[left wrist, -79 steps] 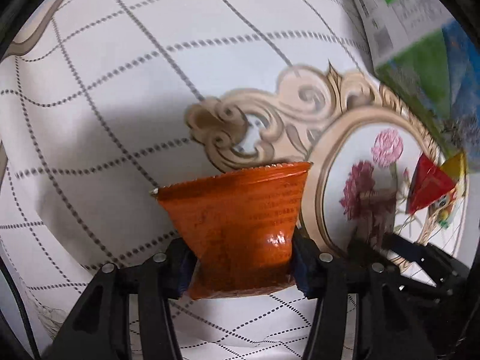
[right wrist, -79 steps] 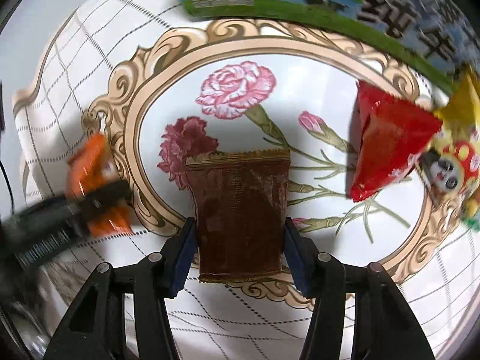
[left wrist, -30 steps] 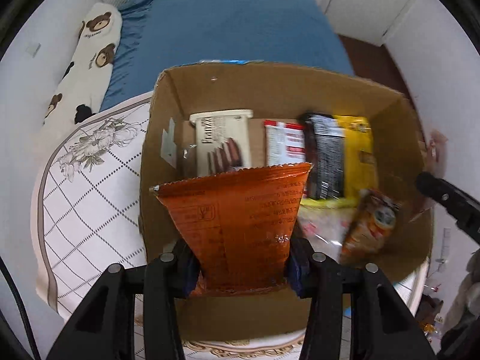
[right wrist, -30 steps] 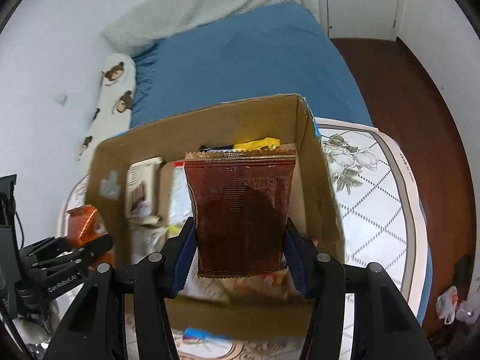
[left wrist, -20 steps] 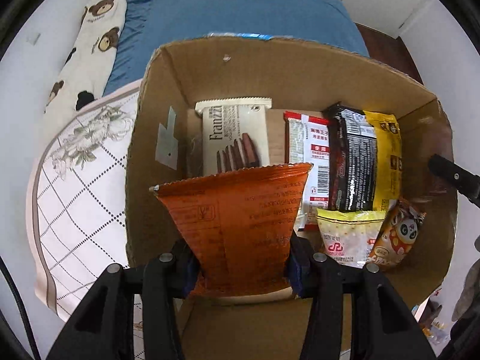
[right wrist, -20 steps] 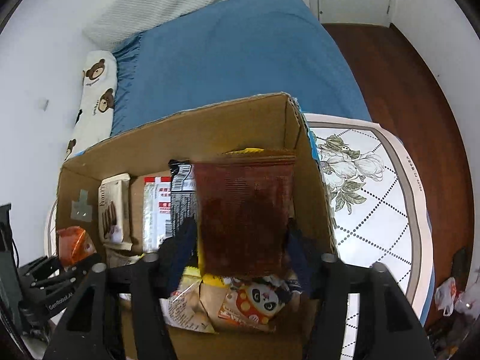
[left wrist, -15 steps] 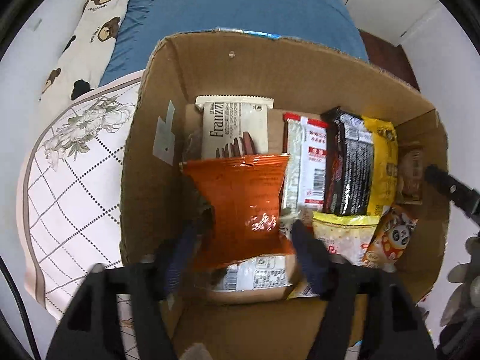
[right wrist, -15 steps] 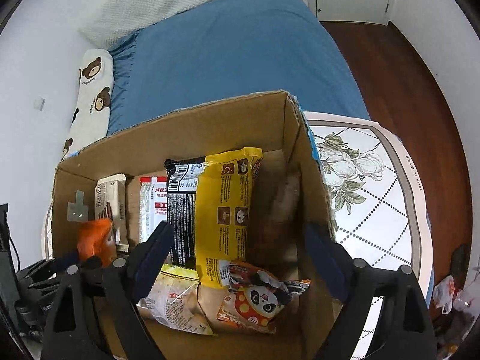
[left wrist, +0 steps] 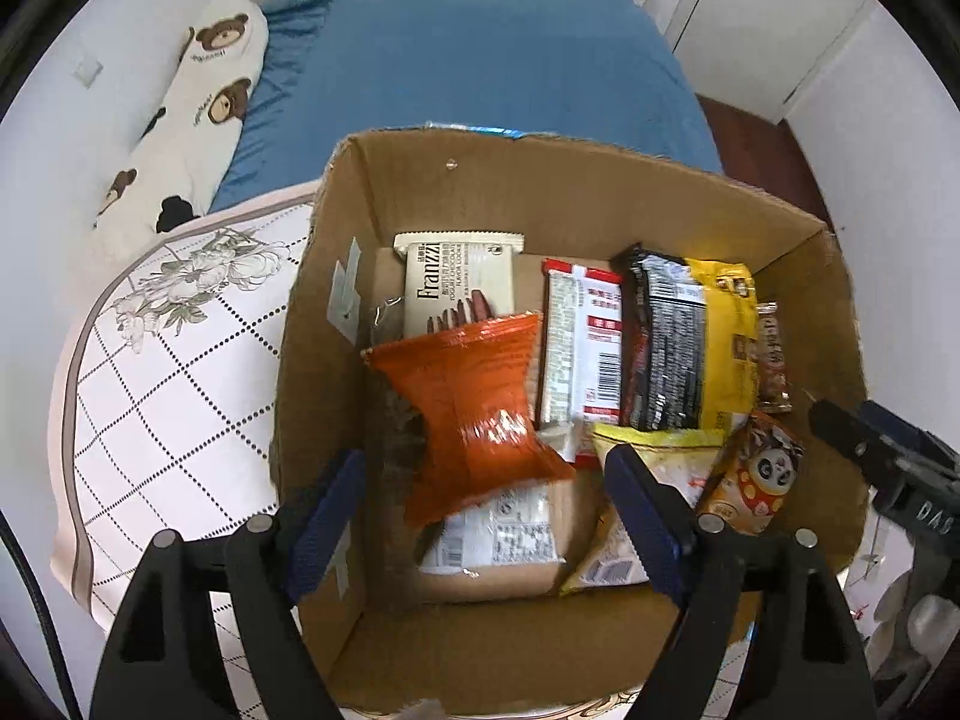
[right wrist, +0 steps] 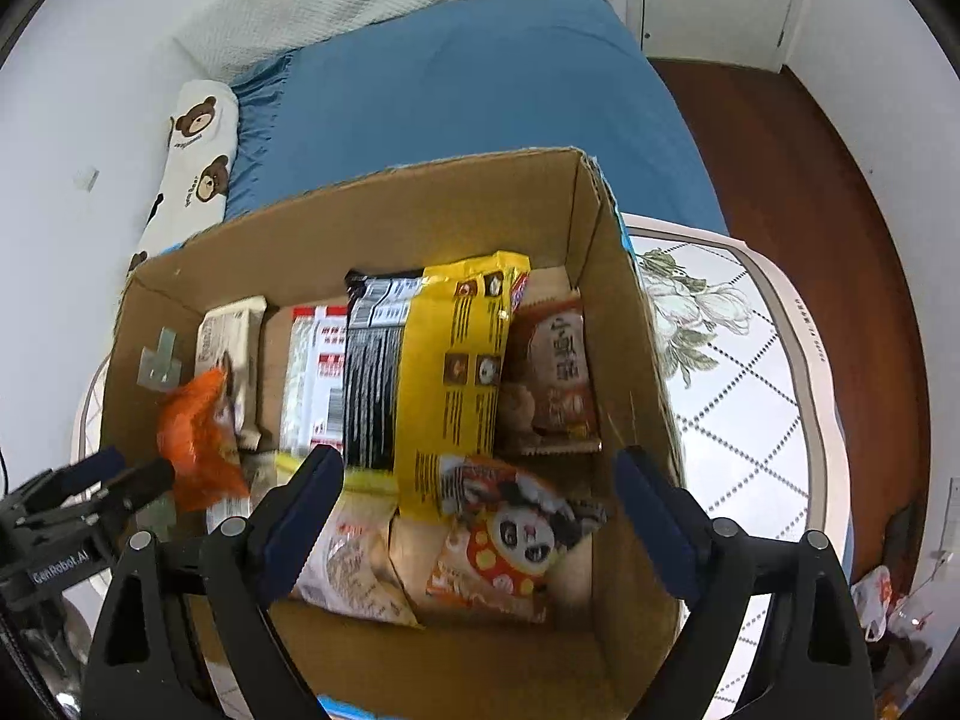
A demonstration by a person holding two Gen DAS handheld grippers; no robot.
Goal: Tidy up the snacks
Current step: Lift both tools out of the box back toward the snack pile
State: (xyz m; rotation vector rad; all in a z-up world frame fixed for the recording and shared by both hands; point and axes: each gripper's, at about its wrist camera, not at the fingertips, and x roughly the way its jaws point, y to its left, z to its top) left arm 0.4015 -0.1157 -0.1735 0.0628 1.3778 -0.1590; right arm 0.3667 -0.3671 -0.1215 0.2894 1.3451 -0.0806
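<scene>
Both pairs of tongs point steeply down over an open brown cardboard box [left wrist: 576, 204] of snacks, and both are empty. The left tongs [left wrist: 480, 513] have their jaws opening; the crinkled orange foil snack packet [left wrist: 474, 414] lies free just beyond them at the box's left end, long axis running away from the tongs. The right tongs [right wrist: 480, 510] are spread wide, jaws opening, over the right end, where a brown printed snack packet [right wrist: 555, 372] lies against the wall.
</scene>
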